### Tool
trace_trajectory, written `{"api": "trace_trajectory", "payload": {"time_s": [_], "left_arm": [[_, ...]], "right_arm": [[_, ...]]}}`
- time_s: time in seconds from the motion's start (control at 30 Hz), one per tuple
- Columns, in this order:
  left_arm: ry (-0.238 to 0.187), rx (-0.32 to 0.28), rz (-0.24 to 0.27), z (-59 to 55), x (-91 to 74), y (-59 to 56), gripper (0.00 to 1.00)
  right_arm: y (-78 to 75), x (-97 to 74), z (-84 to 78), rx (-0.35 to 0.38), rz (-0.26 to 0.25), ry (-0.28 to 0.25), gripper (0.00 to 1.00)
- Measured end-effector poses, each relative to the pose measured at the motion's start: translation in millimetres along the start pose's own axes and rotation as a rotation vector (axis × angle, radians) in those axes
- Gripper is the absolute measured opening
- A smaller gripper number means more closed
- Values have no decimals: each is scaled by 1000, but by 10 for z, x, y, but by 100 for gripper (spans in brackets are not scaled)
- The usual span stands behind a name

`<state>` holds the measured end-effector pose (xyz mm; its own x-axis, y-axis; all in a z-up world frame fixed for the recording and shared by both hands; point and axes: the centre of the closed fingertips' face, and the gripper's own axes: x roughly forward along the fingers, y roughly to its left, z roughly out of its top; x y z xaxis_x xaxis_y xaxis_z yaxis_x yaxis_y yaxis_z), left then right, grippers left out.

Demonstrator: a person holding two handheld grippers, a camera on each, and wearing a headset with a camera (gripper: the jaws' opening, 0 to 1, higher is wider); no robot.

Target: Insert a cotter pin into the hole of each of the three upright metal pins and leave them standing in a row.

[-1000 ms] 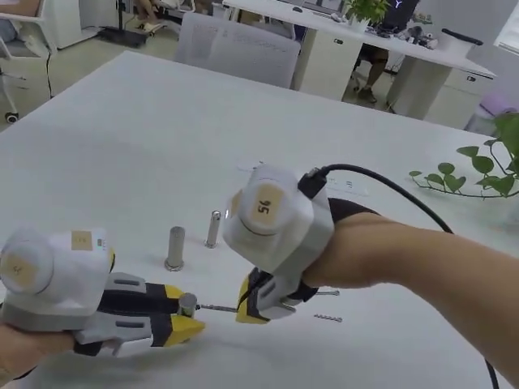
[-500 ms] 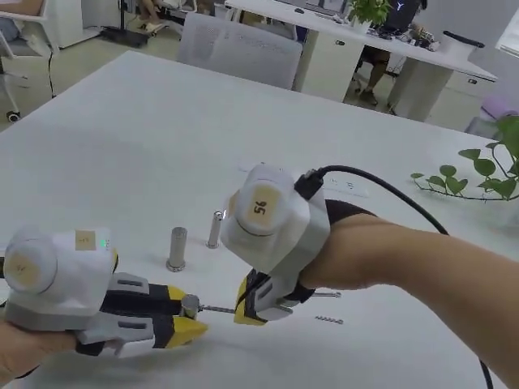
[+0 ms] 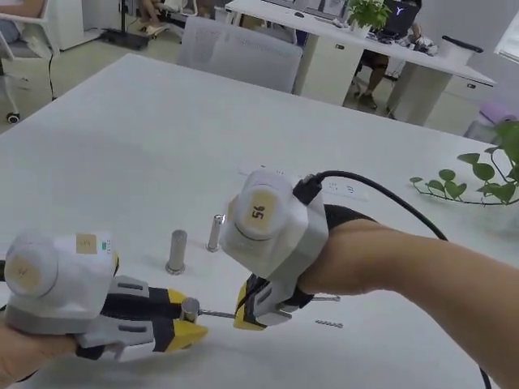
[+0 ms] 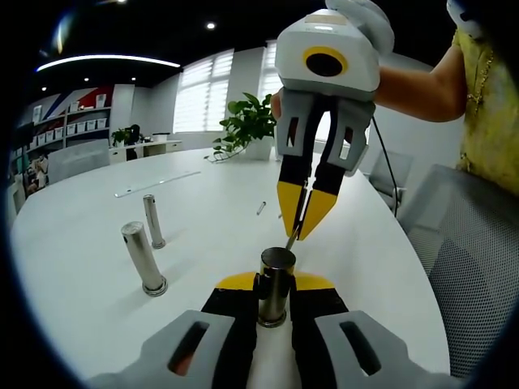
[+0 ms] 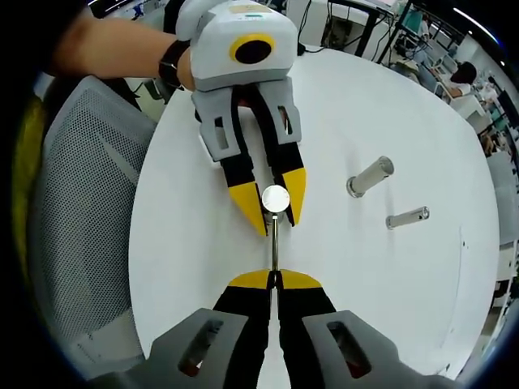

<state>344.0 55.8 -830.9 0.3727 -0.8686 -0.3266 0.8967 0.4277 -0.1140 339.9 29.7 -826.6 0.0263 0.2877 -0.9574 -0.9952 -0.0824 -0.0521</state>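
Pin (image 4: 276, 267) in left claw (image 4: 276, 284); cotter pin (image 5: 274, 239) in right claw (image 5: 274, 280).

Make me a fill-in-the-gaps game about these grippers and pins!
The left gripper is shut on one metal pin; ____ other metal pins stand free nearby.
The right gripper pinches a thin cotter pin above the ____ table.
Both grippers have ____ fingertips.
Missing words: two, white, yellow.

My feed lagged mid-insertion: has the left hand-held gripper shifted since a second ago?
No. In the head view the left hand-held gripper sits just where it did against the thick standing pin; only the camera shifted.
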Motion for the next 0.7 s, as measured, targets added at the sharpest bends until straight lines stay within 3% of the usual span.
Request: {"api": "trace_trajectory", "payload": {"time_s": [0.43, 0.7], "left_arm": [[-7, -9, 8, 2, 12, 9, 12], [-3, -2, 11, -2, 15, -2, 12]], "right_arm": [[16, -28, 44, 21, 1, -21, 2], [27, -13, 27, 16, -3, -7, 2]]}}
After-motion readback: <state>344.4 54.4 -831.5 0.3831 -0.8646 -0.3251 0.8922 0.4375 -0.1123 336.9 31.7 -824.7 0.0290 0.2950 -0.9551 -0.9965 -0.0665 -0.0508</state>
